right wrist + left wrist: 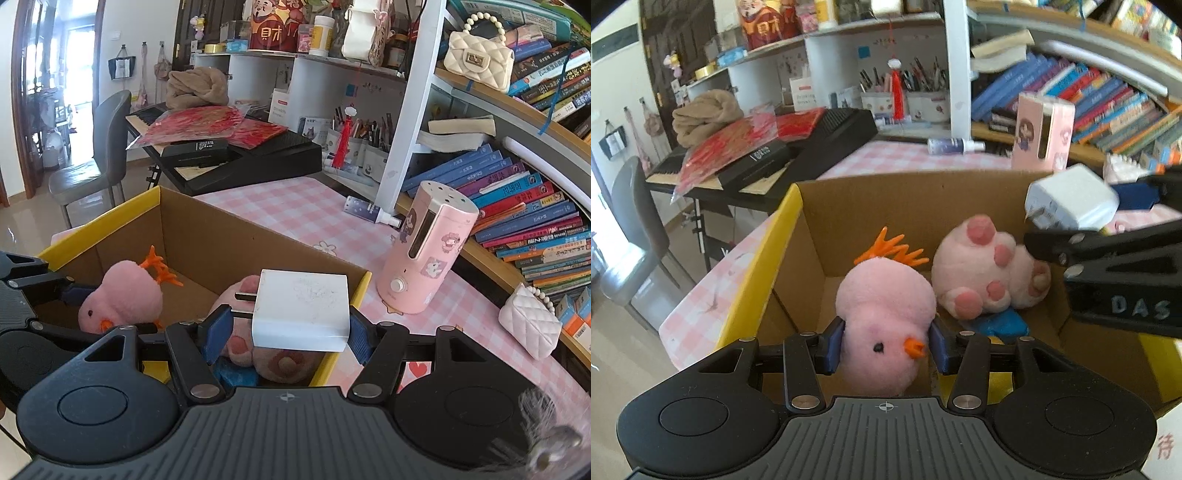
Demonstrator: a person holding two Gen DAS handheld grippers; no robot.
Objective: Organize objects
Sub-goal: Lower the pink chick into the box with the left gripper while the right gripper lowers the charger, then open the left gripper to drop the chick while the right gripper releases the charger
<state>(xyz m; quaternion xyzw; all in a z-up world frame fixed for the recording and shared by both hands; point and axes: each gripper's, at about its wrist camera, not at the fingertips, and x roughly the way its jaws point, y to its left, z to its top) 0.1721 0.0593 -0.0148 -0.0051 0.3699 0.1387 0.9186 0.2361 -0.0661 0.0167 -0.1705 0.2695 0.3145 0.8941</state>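
Note:
A cardboard box [886, 206] with yellow outer sides stands on the pink checked table; it also shows in the right wrist view [207, 236]. My left gripper [886, 345] is shut on a pink plush chick [886, 314] with an orange crest, held inside the box; the chick also shows in the right wrist view [118, 299]. A pink plush paw [986, 273] and a blue item [1004, 325] lie in the box. My right gripper [286, 330] is shut on a white plug charger [303, 310] above the box's right side; the charger also shows in the left wrist view [1071, 197].
A pink humidifier [424, 254] stands on the table right of the box. A spray bottle [369, 212] lies near the shelf. A white quilted purse [532, 321] sits at the right. A keyboard [243, 151] with red packets stands behind the box. Bookshelves fill the right.

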